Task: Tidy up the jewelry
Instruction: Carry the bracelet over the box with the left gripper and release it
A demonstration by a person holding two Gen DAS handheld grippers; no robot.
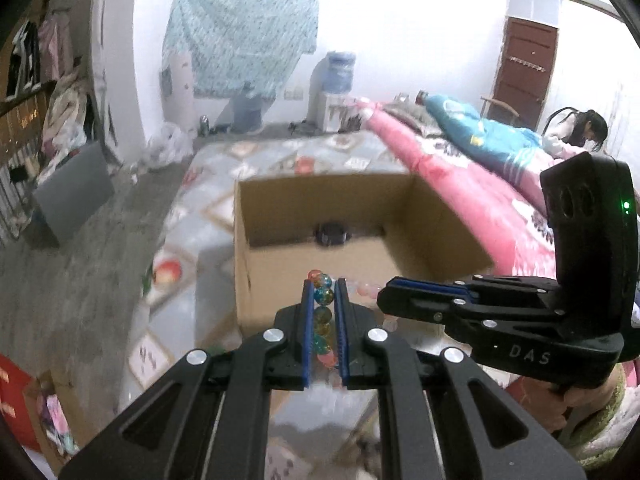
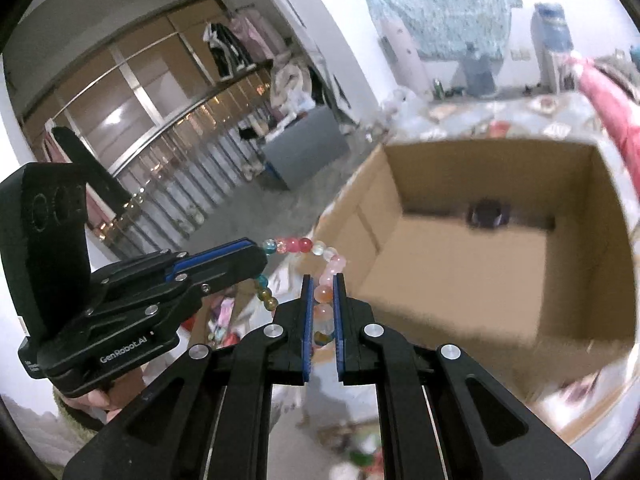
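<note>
A bracelet (image 1: 323,295) of glassy beads in blue, amber, pink and red hangs in the air between both grippers. My left gripper (image 1: 324,285) is shut on its blue and amber stretch. My right gripper (image 2: 322,280) is shut on the pale pink stretch of the bracelet (image 2: 325,294). In the left wrist view the right gripper (image 1: 386,294) comes in from the right, close beside mine. In the right wrist view the left gripper (image 2: 260,249) enters from the left, with beads running out of its tip. An open cardboard box (image 1: 434,220) stands just ahead, with a small dark object (image 1: 331,233) on its floor.
The box (image 2: 576,280) sits on a patterned bedcover (image 1: 288,156) beside a pink quilt (image 1: 460,176). A person (image 1: 580,132) is at the far right of the bed. A grey crate (image 1: 74,188) and clutter lie on the floor left. A water dispenser (image 1: 338,80) stands at the back wall.
</note>
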